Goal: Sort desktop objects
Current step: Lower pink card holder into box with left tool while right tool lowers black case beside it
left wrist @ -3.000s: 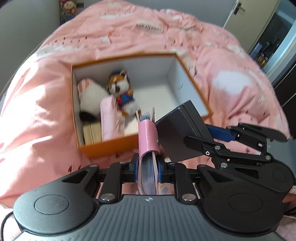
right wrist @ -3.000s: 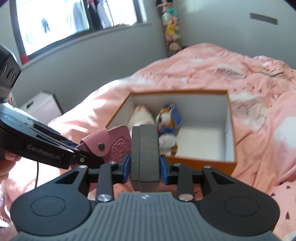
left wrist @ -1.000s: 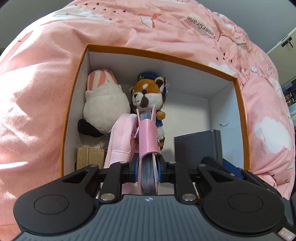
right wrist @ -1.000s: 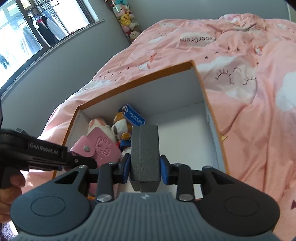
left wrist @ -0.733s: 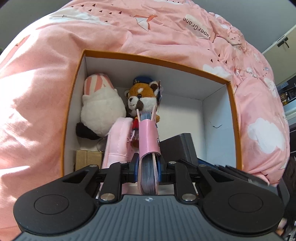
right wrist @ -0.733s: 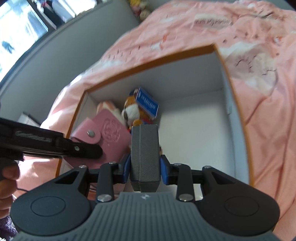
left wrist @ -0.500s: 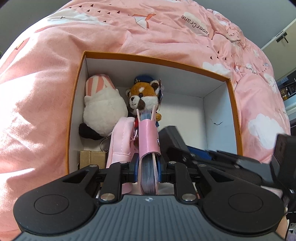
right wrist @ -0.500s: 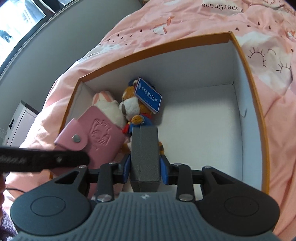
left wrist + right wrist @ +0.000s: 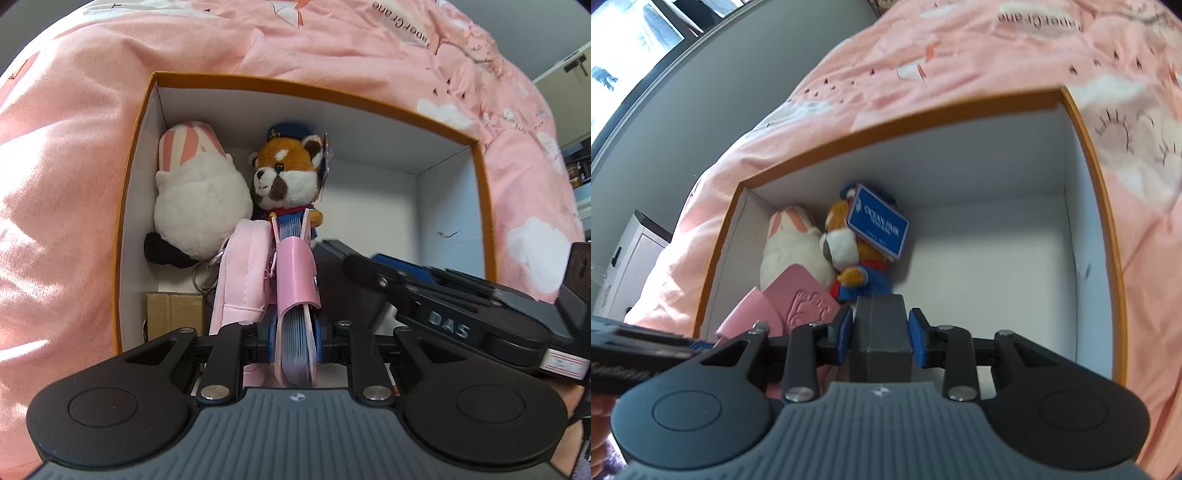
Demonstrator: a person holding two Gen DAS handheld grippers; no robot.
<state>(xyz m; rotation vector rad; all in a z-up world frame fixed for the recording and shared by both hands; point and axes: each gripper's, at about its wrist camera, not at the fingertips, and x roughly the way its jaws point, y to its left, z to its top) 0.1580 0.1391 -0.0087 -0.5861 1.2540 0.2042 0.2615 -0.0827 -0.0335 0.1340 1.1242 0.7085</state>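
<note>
both my grippers hang over the orange box [image 9: 480, 206]: left gripper [image 9: 294, 332] clamps the pink card holder [image 9: 295, 273], right gripper [image 9: 880, 334] clamps the grey case [image 9: 881, 332].

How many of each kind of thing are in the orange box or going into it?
Plush toys: 2, white plush and red panda plush
Pink pouch: 1
Small cardboard box: 1
Pink card holder: 1
Grey case: 1
Total: 6

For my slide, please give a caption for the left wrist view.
Left gripper holds a pink card holder over the orange box beside two plush toys.
</note>
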